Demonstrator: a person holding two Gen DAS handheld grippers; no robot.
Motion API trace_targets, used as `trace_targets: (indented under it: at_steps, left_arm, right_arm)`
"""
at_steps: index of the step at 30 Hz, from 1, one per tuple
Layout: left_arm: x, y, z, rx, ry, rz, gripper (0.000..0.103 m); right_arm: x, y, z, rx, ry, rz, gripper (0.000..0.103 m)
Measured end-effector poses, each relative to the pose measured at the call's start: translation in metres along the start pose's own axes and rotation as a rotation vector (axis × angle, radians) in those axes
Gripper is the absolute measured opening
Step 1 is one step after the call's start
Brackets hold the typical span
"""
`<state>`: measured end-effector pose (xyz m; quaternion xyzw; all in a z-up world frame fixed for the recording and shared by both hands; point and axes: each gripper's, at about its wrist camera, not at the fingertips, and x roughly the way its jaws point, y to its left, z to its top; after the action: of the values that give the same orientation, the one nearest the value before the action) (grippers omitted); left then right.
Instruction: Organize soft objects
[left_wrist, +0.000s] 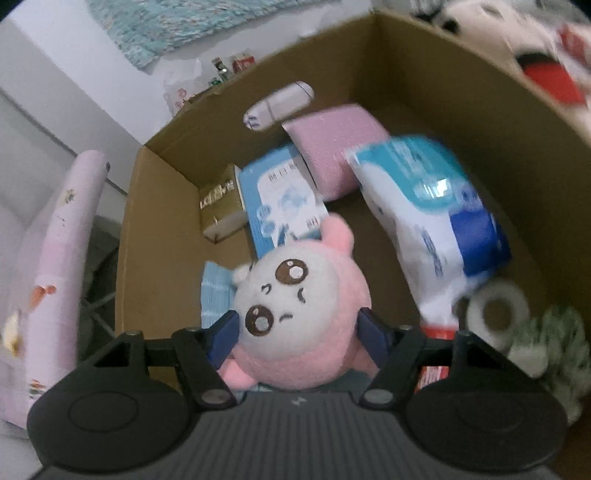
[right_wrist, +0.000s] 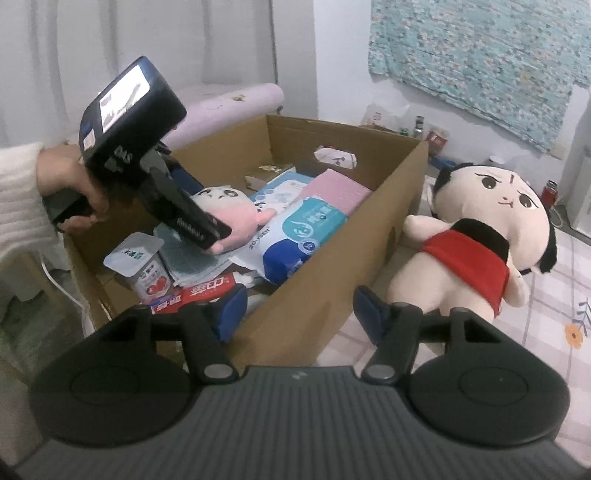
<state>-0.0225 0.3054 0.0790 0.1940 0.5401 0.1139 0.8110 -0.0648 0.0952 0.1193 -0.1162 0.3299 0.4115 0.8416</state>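
The cardboard box (right_wrist: 325, 295) is matt brown paperboard with smooth walls. Inside the box, the pink plush toy (left_wrist: 299, 314) is fuzzy cloth, the wet wipes pack (right_wrist: 295, 236) is glossy plastic film, and the pink foam block (left_wrist: 332, 147) looks matt and finely grainy. Beside the box, the big plush doll (right_wrist: 476, 236) is soft short-pile cloth.

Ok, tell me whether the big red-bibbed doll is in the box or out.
Out. The big doll sits on the patterned cover outside the cardboard box, against its wall.
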Motion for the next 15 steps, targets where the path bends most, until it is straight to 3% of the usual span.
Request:
trace_targets:
  at_steps: [4,7,9,13,15]
  left_arm:
    - [-0.02,0.004,-0.004,-0.046,-0.01,0.005,0.075]
    - [-0.049,0.018,-0.018,-0.192,0.0,-0.025,0.087]
    - [-0.049,0.025,-0.026,-0.253,0.089,-0.071,0.087]
    - [-0.021,0.018,-0.034,-0.237,0.266,-0.024,0.083]
    - [-0.006,0.017,-0.038,-0.263,0.321,-0.07,0.069]
  right_arm:
    - [-0.001,-0.002,-0.002,0.013,-0.018,0.022,0.063]
    - [0.001,-0.004,-0.003,0.026,-0.032,0.028,0.062]
    - [0.006,-0.002,-0.002,0.01,-0.015,0.04,0.062]
    - [0.004,0.0,-0.007,0.003,-0.015,0.073,0.062]
    - [0.005,-0.001,-0.008,0.021,-0.003,0.104,0.062]
